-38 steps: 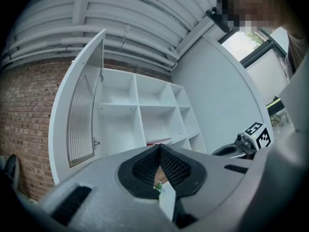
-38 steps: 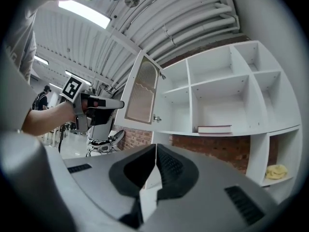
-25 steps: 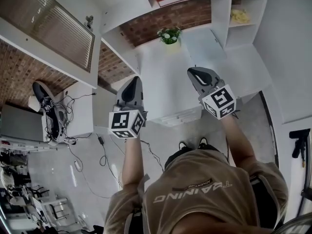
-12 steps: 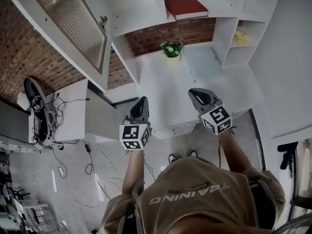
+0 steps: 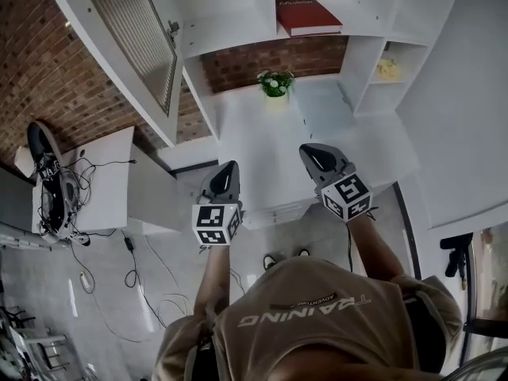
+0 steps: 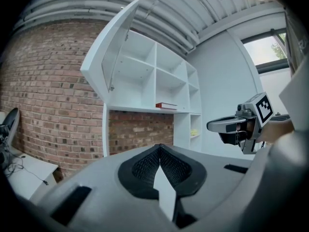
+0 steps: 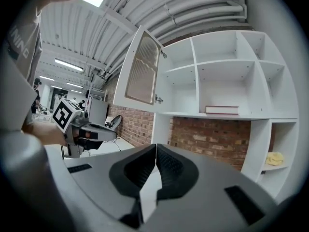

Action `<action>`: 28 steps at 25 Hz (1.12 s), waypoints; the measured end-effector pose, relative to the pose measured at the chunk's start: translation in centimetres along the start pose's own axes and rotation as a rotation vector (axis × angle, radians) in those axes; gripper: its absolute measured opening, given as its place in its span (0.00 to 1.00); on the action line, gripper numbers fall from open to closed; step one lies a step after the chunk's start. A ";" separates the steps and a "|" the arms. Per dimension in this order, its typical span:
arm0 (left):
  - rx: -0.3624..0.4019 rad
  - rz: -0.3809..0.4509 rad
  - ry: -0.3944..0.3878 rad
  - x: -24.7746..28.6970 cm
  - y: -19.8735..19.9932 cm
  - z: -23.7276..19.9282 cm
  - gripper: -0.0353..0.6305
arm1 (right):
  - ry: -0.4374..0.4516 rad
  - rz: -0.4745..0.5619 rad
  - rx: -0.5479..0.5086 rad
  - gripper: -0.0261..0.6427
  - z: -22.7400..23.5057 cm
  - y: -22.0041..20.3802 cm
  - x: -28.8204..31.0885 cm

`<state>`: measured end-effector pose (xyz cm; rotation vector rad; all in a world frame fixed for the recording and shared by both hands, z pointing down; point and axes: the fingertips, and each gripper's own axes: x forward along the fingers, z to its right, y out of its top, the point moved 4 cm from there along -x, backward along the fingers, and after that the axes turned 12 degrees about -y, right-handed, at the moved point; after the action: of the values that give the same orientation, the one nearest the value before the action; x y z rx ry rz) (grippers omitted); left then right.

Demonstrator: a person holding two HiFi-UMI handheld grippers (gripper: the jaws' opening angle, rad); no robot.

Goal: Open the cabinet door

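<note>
The white cabinet door (image 5: 131, 46) with its ribbed glass pane stands swung wide open at the upper left of the shelf unit; it also shows as the door (image 6: 112, 47) and the door (image 7: 143, 70), with a small knob (image 7: 158, 99) at its lower edge. Both grippers hang in front of the unit, well below the door and apart from it. My left gripper (image 5: 230, 167) is shut and holds nothing; its jaws meet at the left gripper (image 6: 159, 148). My right gripper (image 5: 309, 151) is shut and empty too, jaws together at the right gripper (image 7: 155, 148).
A red book (image 5: 305, 14) lies on a shelf. A small potted plant (image 5: 275, 82) stands on the white counter (image 5: 262, 141). A yellow thing (image 5: 387, 68) sits in a right cubby. At the left are a side desk (image 5: 107, 177) with cables and a brick wall (image 5: 48, 78).
Both grippers have come back and down from the shelf unit, the left one more. The view has shifted, so that more of the open door and shelves shows. Jaws stayed shut.
</note>
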<state>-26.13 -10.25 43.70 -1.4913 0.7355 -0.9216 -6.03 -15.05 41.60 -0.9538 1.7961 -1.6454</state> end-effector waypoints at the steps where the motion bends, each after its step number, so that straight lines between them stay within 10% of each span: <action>1: 0.006 0.008 -0.003 0.3 0.4 0.0 0.07 | 0.003 0.012 -0.006 0.06 0.1 0.5 0.0; 28: 0.095 0.196 -0.001 -0.8 9.1 2.6 0.07 | 0.029 0.188 -0.025 0.06 -0.5 6.1 -2.9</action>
<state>-23.71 -9.40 34.55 -1.3114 0.8109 -0.7951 -5.58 -12.40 35.43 -0.7492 1.8688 -1.5302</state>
